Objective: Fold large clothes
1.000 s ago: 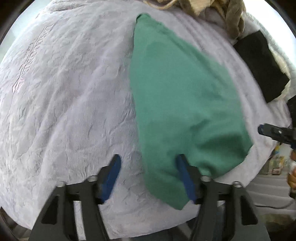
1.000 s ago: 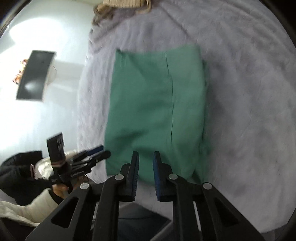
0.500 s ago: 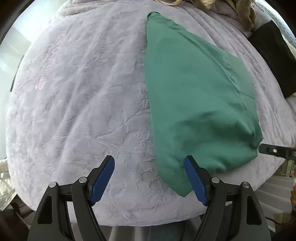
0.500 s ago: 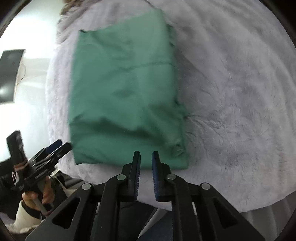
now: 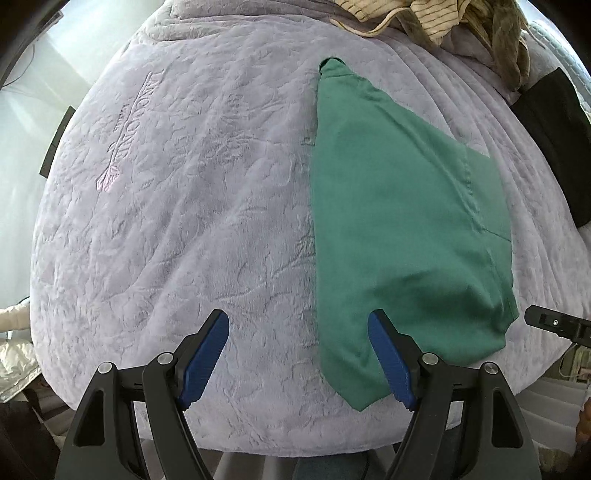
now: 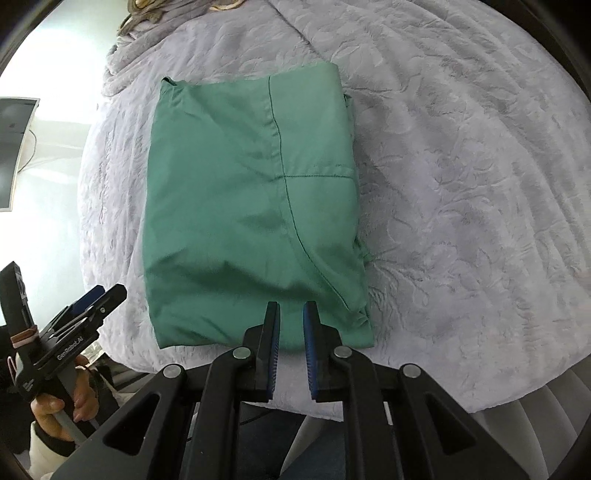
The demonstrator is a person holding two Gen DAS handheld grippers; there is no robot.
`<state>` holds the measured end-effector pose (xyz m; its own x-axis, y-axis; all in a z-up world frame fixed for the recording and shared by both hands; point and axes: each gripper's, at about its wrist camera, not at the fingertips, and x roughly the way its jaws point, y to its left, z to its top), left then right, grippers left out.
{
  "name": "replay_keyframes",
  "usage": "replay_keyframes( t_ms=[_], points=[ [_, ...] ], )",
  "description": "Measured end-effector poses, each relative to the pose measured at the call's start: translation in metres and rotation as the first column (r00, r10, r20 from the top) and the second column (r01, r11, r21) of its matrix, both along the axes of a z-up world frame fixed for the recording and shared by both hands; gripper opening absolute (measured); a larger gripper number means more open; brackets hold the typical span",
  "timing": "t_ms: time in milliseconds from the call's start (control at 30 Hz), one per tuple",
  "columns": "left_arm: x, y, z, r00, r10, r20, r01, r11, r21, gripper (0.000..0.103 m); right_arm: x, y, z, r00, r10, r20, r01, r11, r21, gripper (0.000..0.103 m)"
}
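A green garment [image 5: 399, 236] lies folded into a rectangle on a lilac bedspread [image 5: 192, 206]; it also shows in the right wrist view [image 6: 251, 206]. My left gripper [image 5: 299, 325] is open and empty, held above the bedspread with its right finger over the garment's near left edge. In the right wrist view the left gripper [image 6: 98, 297] appears at the lower left, held in a hand. My right gripper [image 6: 291, 314] has its jaws close together with a narrow gap and holds nothing, just over the garment's near edge. Its tip [image 5: 546, 321] shows at the right in the left wrist view.
A pile of striped and olive clothes [image 5: 443, 18] lies at the far end of the bed. A black cloth [image 5: 554, 136] lies at the far right edge. A dark monitor [image 6: 11, 147] stands off the bed's left side. The bed's near edge [image 6: 480, 398] drops away below the grippers.
Both grippers have pulled back from the garment toward the bed's near edge. The left gripper stays open. The right gripper's view has swung so the garment lies squarely ahead.
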<state>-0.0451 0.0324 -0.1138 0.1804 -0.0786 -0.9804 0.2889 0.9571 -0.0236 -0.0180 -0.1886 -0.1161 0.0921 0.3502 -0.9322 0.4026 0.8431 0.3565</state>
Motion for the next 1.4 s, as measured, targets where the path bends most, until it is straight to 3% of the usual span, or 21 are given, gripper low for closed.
replay_keyframes(
  t_ms=[433, 467, 533, 867, 933, 967, 1000, 1233, 1400],
  points=[
    [0.001, -0.010, 0.002, 1.000, -0.005, 0.016, 0.005, 1.000, -0.012, 0.079, 0.009, 0.008, 0.011, 1.000, 0.002, 0.002, -0.002, 0.995, -0.097, 0.014],
    [0.002, -0.011, 0.003, 1.000, -0.004, 0.018, 0.004, 1.000, -0.016, 0.083, 0.009, 0.009, 0.012, 1.000, 0.001, 0.004, -0.001, 0.995, -0.099, 0.014],
    [0.002, -0.013, 0.004, 1.000, 0.000, 0.019, 0.000, 1.000, -0.017, 0.103, 0.009, 0.009, 0.012, 1.000, -0.006, 0.005, 0.006, 0.994, -0.108, 0.014],
    [0.000, -0.023, 0.021, 0.997, 0.004, 0.076, -0.003, 1.000, -0.008, 0.103, 0.014, 0.009, 0.025, 1.000, 0.002, 0.029, 0.003, 0.980, -0.199, 0.014],
    [0.000, -0.024, 0.026, 0.997, 0.016, 0.080, -0.015, 1.000, -0.018, 0.103, 0.017, 0.012, 0.033, 0.999, 0.024, 0.041, -0.014, 0.970, -0.243, 0.026],
    [0.001, -0.024, 0.027, 0.997, 0.021, 0.079, -0.019, 1.000, -0.015, 0.103, 0.018, 0.013, 0.038, 0.998, 0.030, 0.048, -0.016, 0.964, -0.265, 0.060],
    [0.002, -0.025, 0.028, 0.996, 0.023, 0.082, -0.023, 1.000, -0.007, 0.103, 0.019, 0.013, 0.042, 0.998, 0.031, 0.059, -0.014, 0.960, -0.278, 0.086],
    [0.000, -0.034, 0.038, 0.995, 0.009, 0.104, -0.010, 1.000, 0.008, 0.103, 0.024, 0.023, 0.066, 0.993, 0.063, 0.103, -0.025, 0.941, -0.338, 0.088],
    [-0.001, -0.039, 0.045, 0.992, 0.001, 0.123, -0.002, 1.000, 0.008, 0.103, 0.025, 0.025, 0.072, 0.993, 0.056, 0.102, -0.015, 0.929, -0.370, 0.095]
  ],
)
